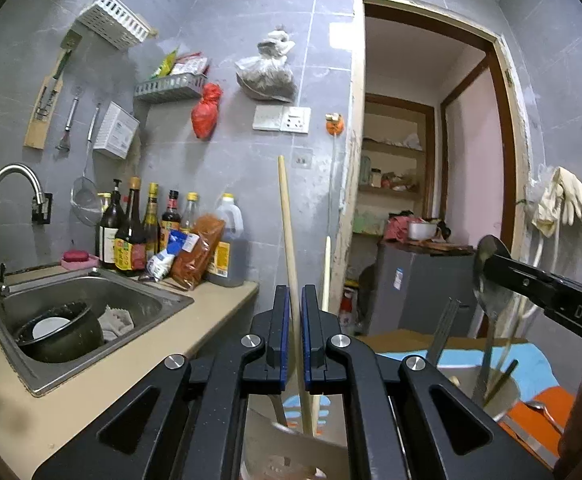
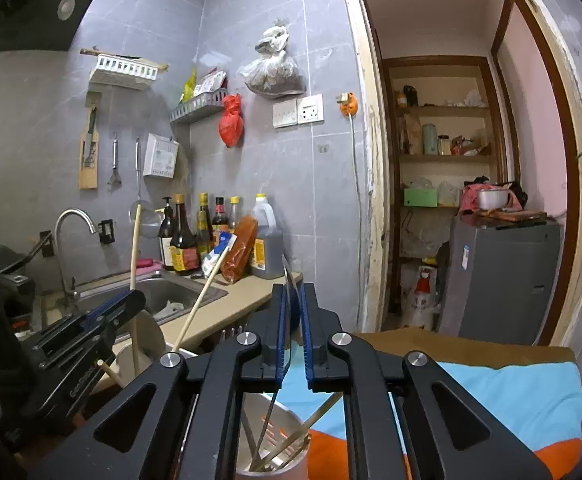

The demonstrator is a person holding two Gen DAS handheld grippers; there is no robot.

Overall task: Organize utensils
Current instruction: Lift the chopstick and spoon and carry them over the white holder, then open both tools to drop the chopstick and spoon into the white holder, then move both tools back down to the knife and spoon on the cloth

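Left gripper [image 1: 295, 300], at the bottom centre of its own view, was closed on a wooden stick [image 1: 289, 240] that rose between the blue pads toward mid-frame; below the jaws the stick ran down to a pale holder [image 1: 291, 456] at the bottom edge, with a second stick [image 1: 326, 276] just beside it. At the right edge the right gripper [image 1: 487, 258] pinched the bowl of a metal spoon [image 1: 491, 304], whose handle dropped into a steel cup [image 1: 503, 392] of utensils.

Right gripper [image 2: 293, 300], bottom centre of its view, had the thin spoon [image 2: 289, 320] edge-on between pads that stood barely parted, still touching it as far as could be told. The cup [image 2: 291, 468] sat directly below. The left gripper [image 2: 119, 308] showed at lower left on its stick [image 2: 134, 256].

Both utensils seemed to be at the placing step, already seated in their containers. Next, each pair of jaws would probably need to open fully and lift straight clear without tipping holder or cup.
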